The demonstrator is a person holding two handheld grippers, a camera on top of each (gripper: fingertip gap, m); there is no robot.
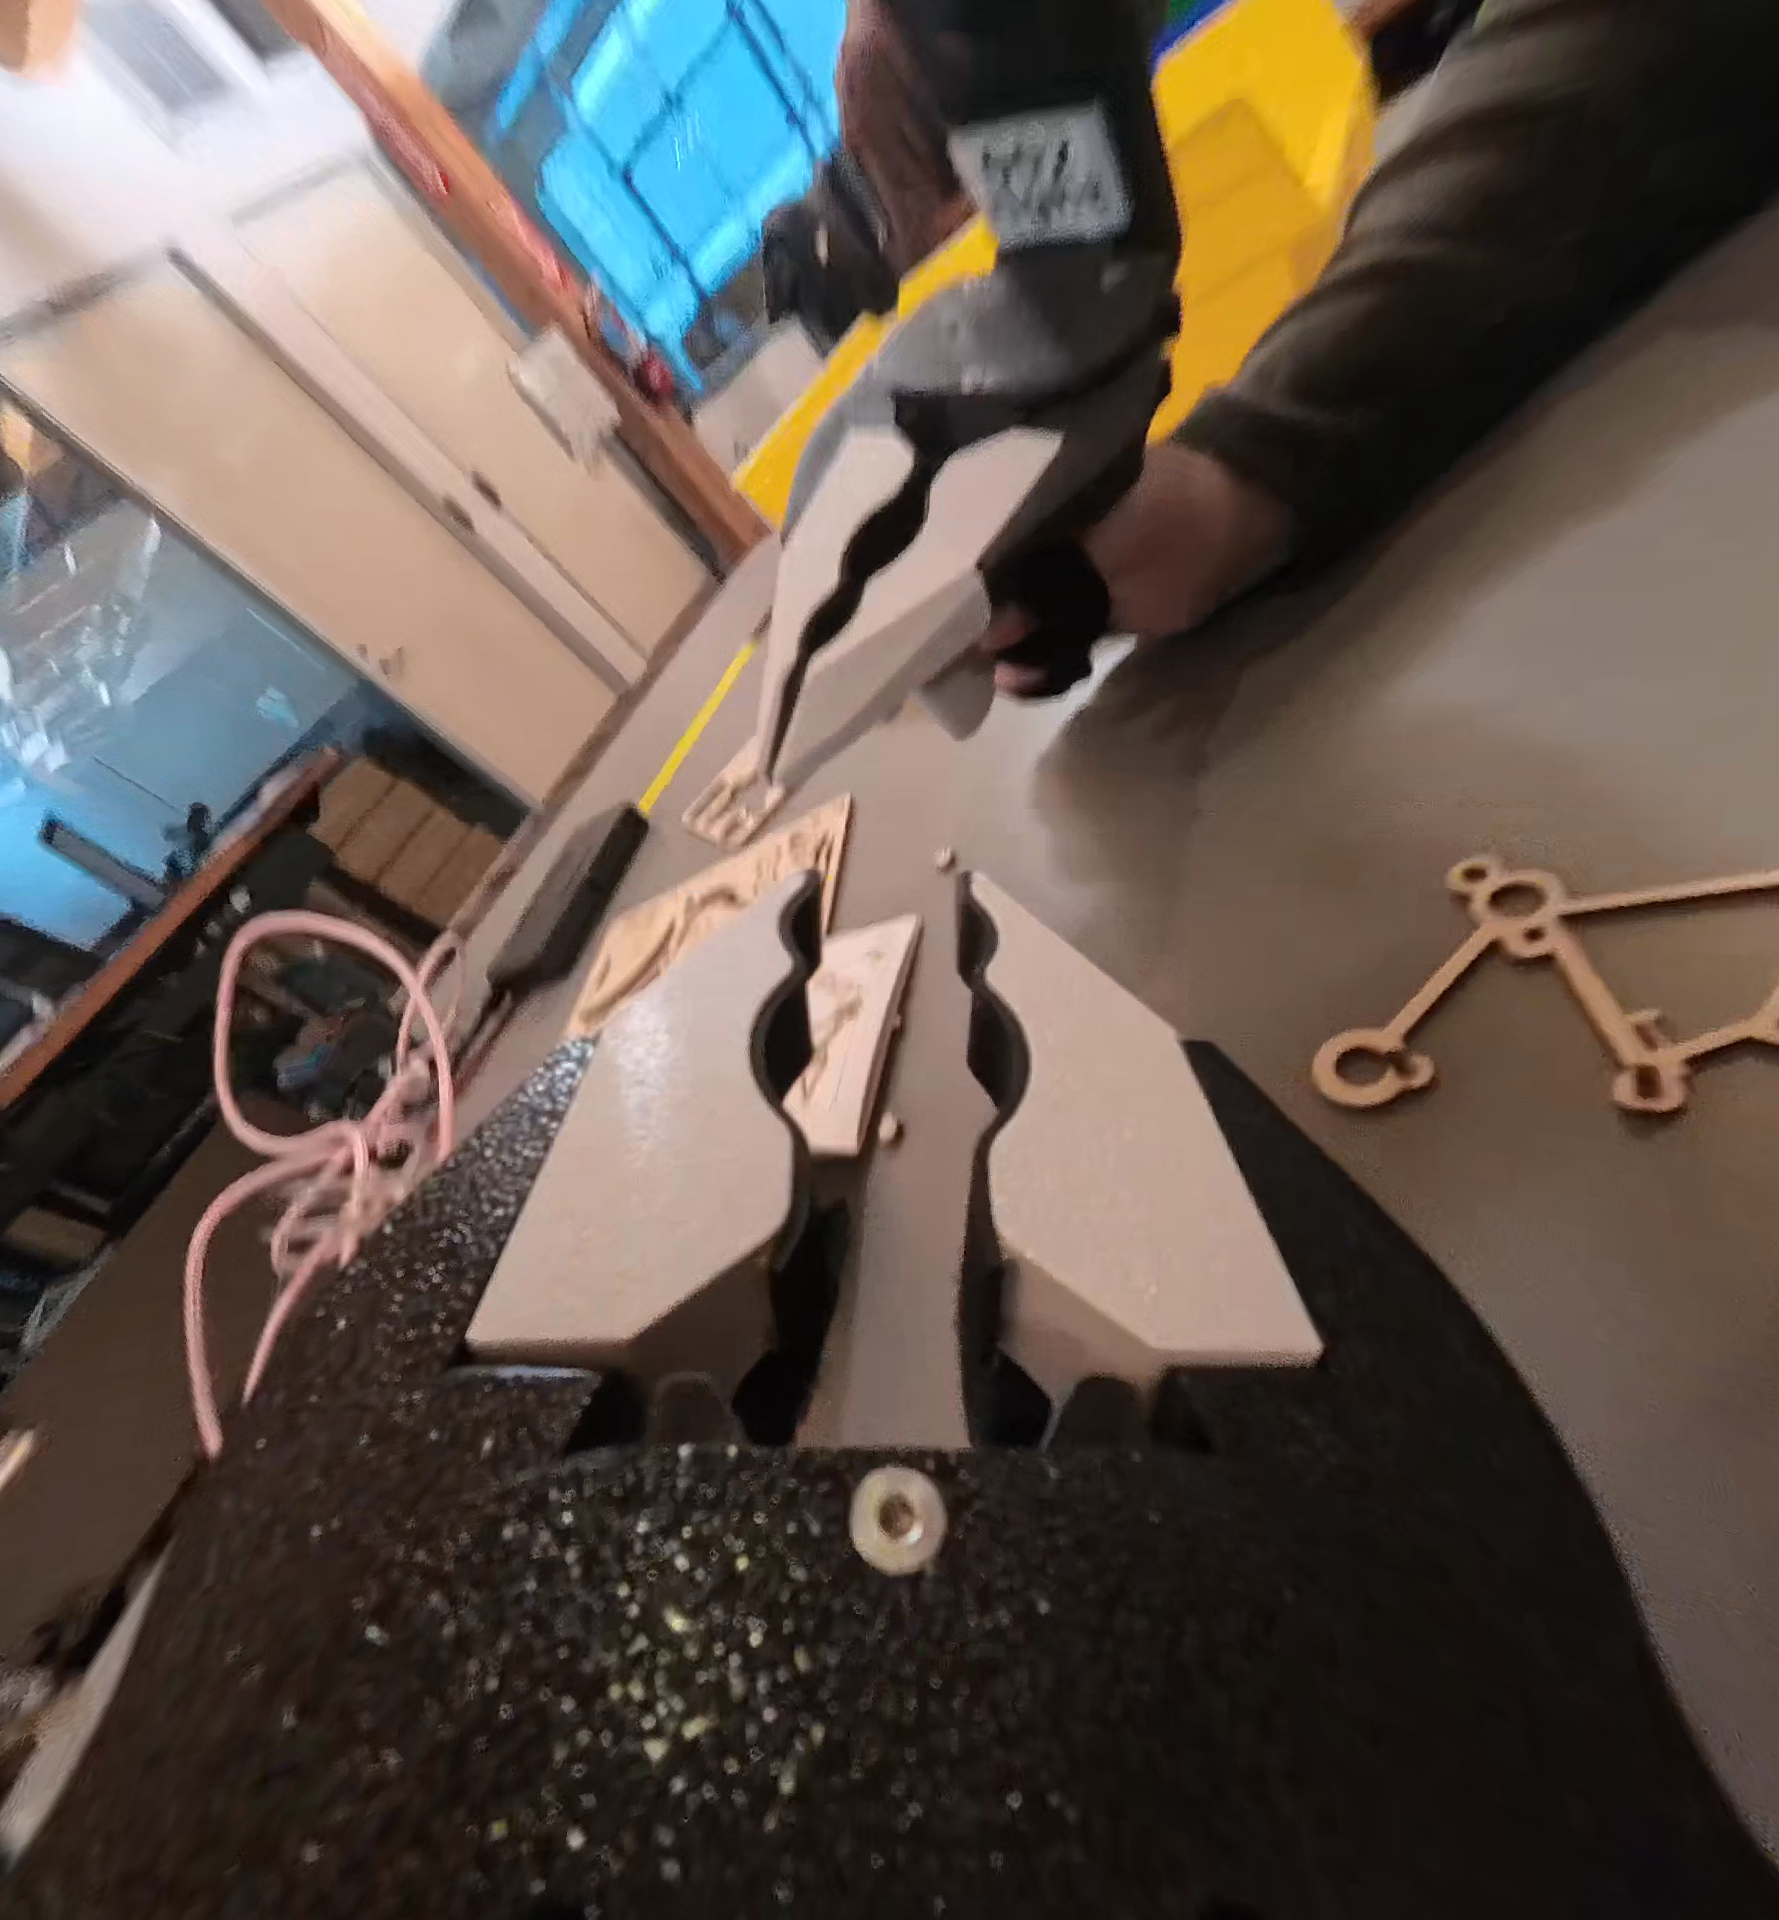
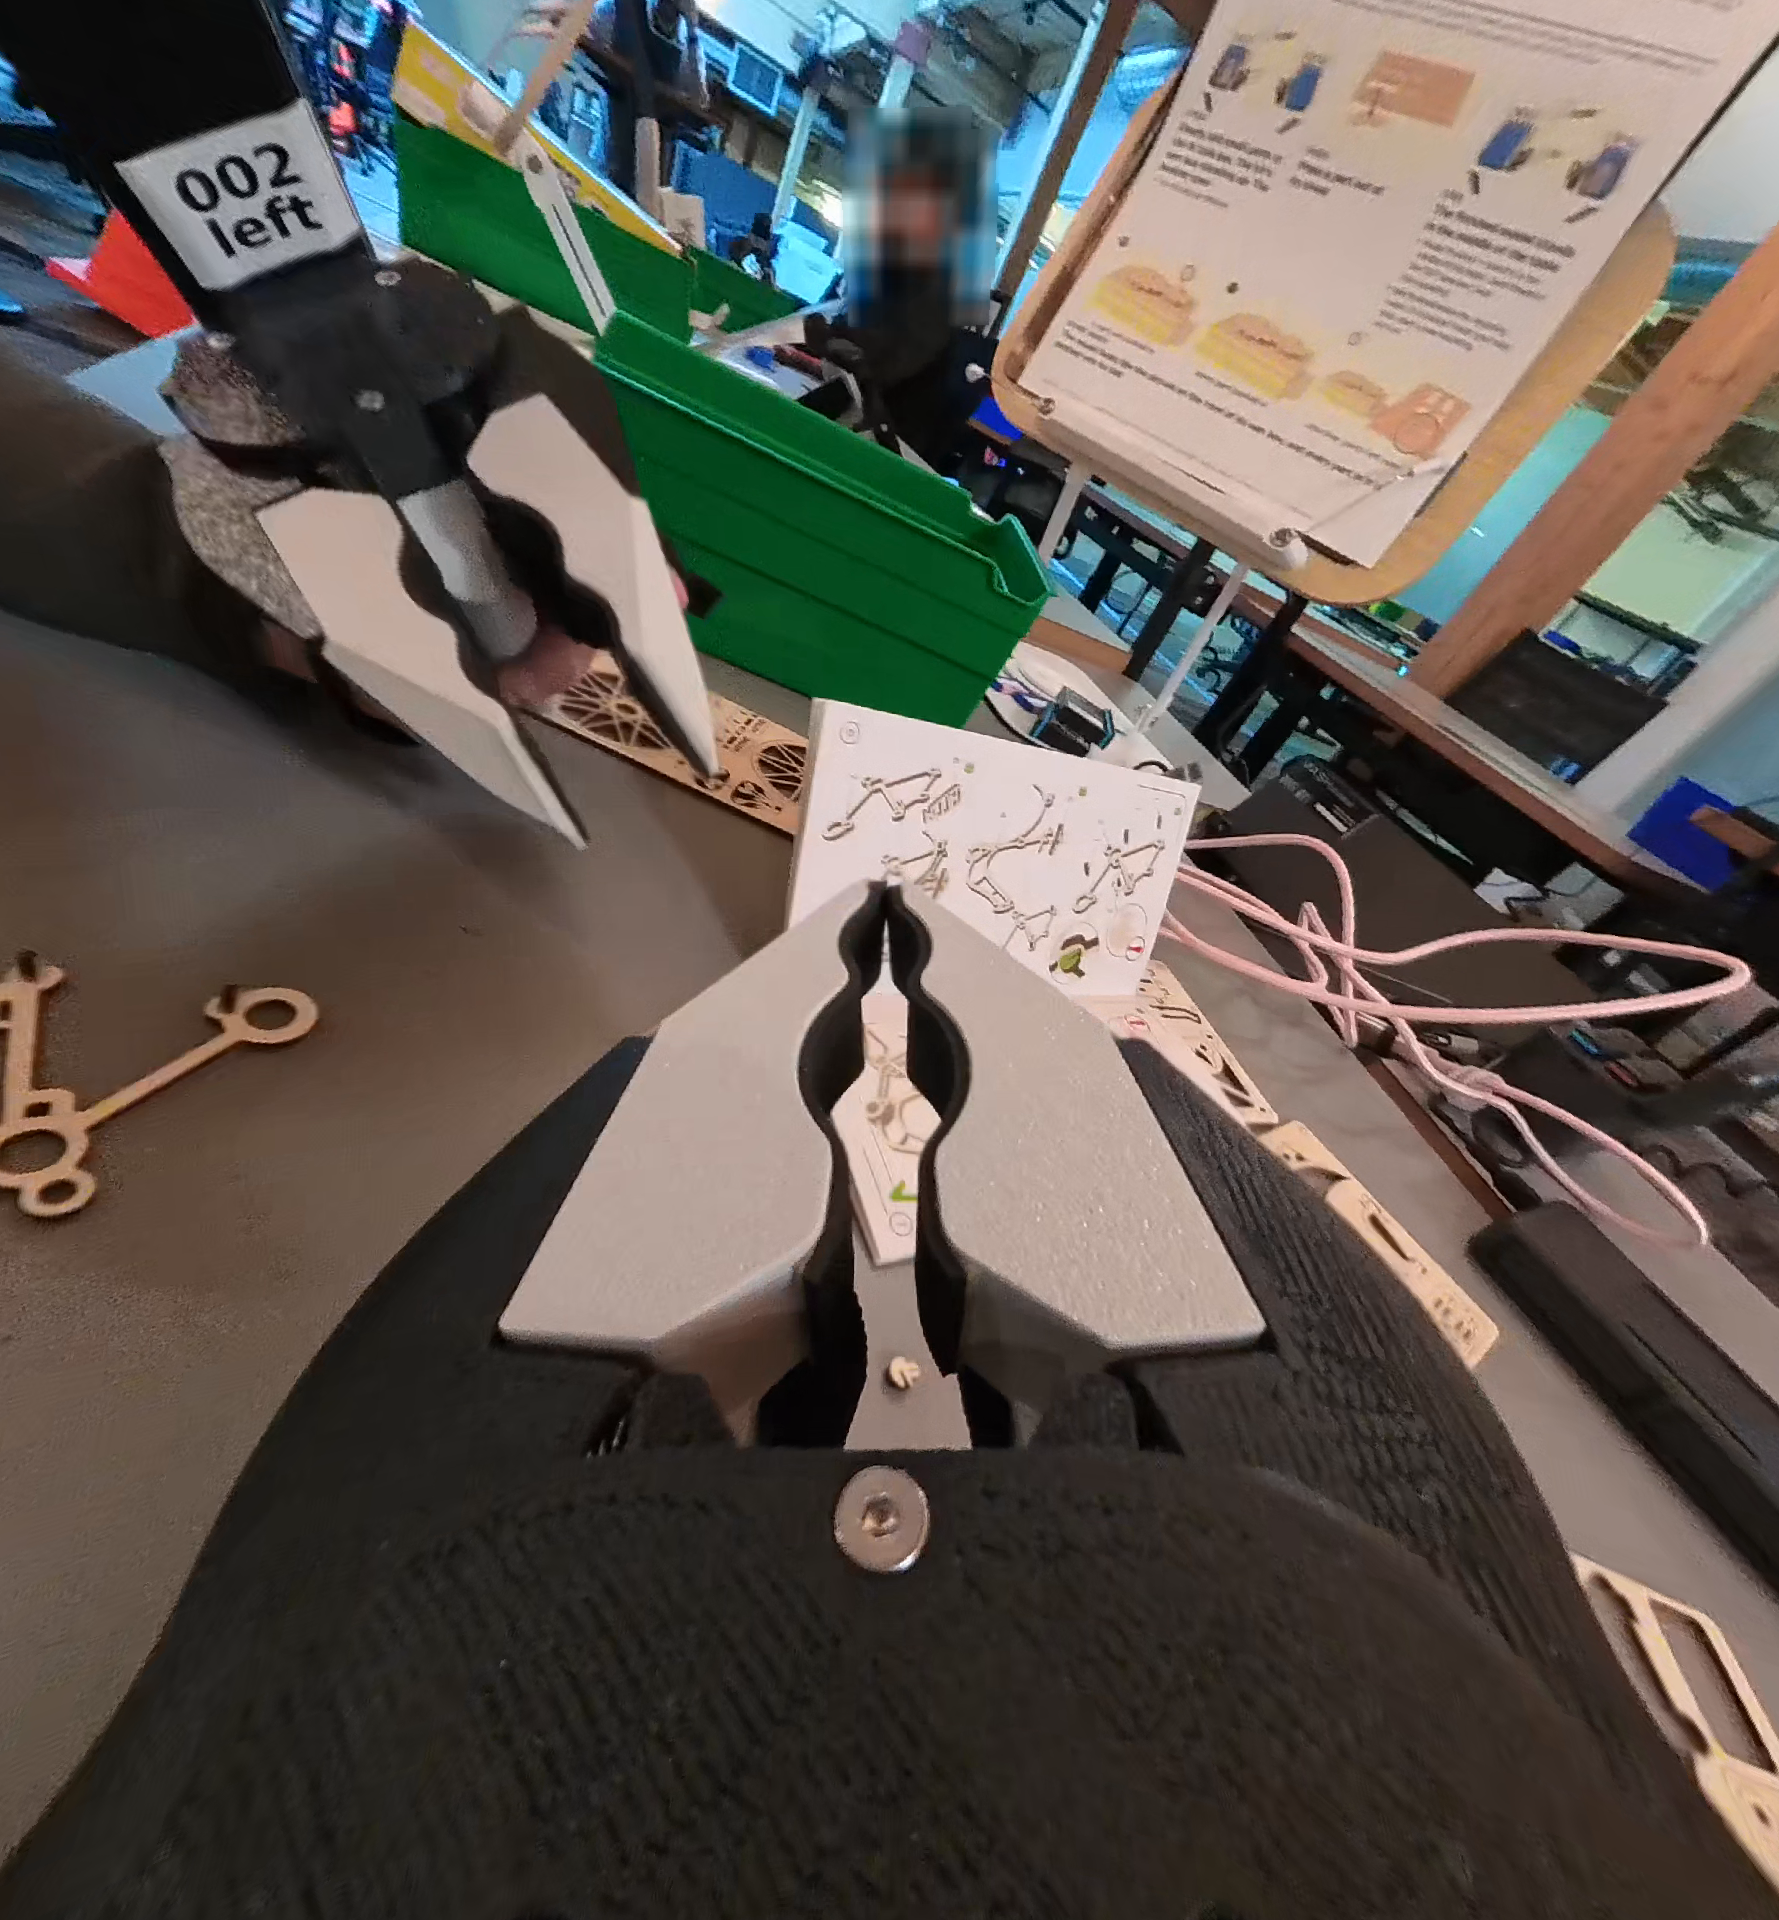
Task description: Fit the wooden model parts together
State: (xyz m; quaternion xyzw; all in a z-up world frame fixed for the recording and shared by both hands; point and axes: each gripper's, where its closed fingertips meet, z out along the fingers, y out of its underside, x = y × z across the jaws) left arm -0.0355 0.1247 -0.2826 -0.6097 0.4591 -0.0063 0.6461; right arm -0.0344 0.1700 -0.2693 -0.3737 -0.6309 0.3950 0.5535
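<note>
Grey tabletop (image 2: 345, 935) with wooden frame piece (image 2: 43, 1091) at nine o'clock, green bins (image 2: 812, 520) at twelve; left gripper (image 1: 890, 883) open, empty; right gripper (image 2: 885, 894) closed on white instruction sheet (image 2: 999, 831).

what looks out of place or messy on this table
Mostly the pink cable: it lies in a tangled loop at the table's edge beside the white instruction card, close to the wooden sheets. A few tiny wooden bits lie loose on the grey table. Nothing looks broken.
</note>
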